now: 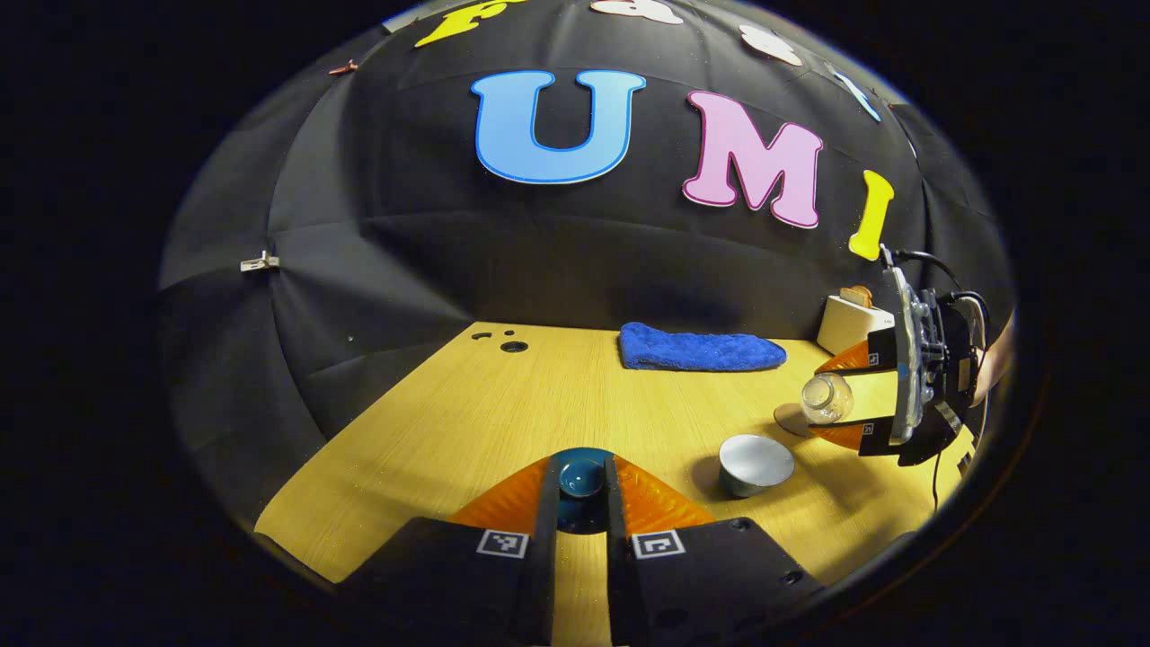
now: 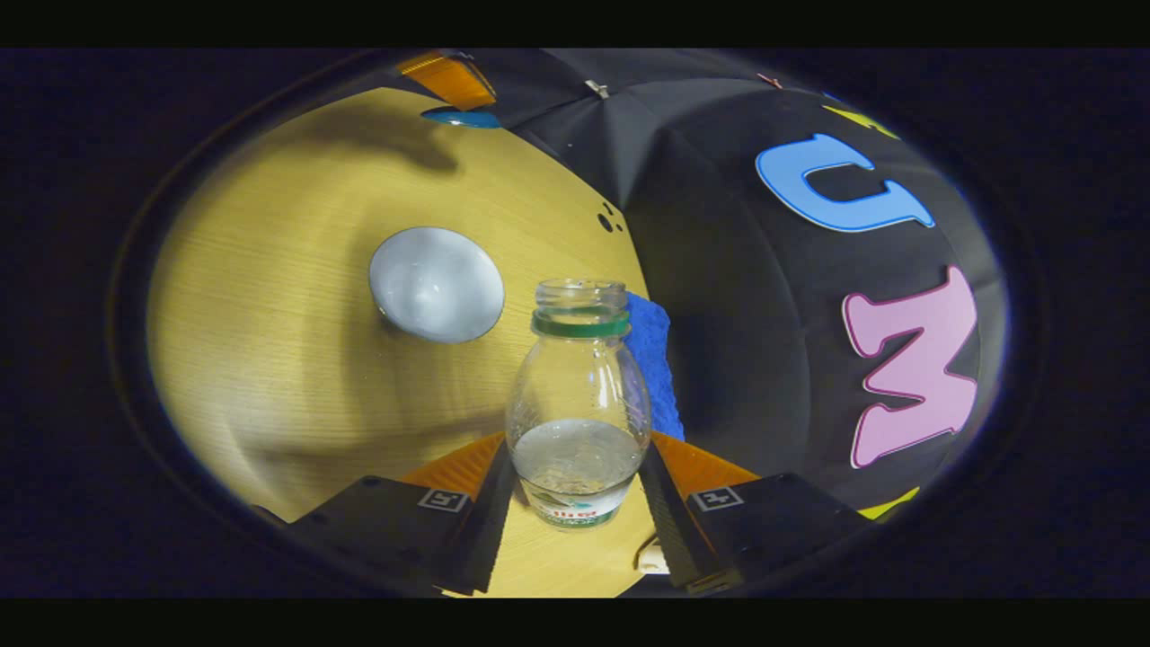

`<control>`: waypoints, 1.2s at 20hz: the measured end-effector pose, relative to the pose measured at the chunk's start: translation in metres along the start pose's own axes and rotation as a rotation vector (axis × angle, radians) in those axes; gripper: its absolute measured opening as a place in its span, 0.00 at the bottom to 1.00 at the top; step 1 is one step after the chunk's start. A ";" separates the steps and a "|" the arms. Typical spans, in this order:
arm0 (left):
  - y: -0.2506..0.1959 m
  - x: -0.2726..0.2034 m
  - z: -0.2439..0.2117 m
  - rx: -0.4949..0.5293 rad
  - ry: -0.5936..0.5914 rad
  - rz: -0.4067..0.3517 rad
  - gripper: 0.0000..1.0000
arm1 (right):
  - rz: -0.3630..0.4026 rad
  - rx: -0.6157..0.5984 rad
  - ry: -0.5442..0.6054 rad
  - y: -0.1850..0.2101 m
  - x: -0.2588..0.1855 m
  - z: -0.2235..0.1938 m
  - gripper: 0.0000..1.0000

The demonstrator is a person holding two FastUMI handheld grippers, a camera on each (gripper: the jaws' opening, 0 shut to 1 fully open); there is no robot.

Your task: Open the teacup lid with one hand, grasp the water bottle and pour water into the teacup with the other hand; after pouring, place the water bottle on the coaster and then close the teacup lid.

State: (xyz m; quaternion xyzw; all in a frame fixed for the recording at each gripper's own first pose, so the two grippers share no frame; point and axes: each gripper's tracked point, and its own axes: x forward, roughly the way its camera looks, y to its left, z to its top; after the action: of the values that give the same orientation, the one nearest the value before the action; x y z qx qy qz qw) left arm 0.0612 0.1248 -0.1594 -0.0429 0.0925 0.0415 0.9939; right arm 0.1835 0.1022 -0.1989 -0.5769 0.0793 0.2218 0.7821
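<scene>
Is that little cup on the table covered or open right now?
Open. The teacup stands bare-rimmed on the table, while the left hand-held gripper holds its dark blue lid off to the side.

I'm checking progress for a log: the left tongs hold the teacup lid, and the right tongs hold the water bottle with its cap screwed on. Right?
Not quite: the water bottle has no cap; the right gripper view shows its open mouth above the green ring. The rest stands: the right tongs hold it, and the left tongs hold the teacup lid.
</scene>
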 end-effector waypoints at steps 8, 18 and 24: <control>-0.001 0.003 -0.010 0.005 0.019 -0.006 0.28 | 0.022 -0.122 -0.018 0.010 0.006 0.007 0.74; -0.001 0.000 -0.014 0.014 0.026 -0.008 0.28 | 0.035 -0.251 -0.029 0.008 0.019 0.008 0.74; 0.003 -0.003 -0.017 0.009 0.033 -0.005 0.28 | 0.022 -0.340 -0.018 0.003 0.022 0.007 0.78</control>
State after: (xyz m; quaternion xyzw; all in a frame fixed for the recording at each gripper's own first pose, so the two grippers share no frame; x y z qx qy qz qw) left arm 0.0550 0.1256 -0.1755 -0.0393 0.1090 0.0377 0.9925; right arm 0.2007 0.1152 -0.2079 -0.6980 0.0400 0.2457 0.6715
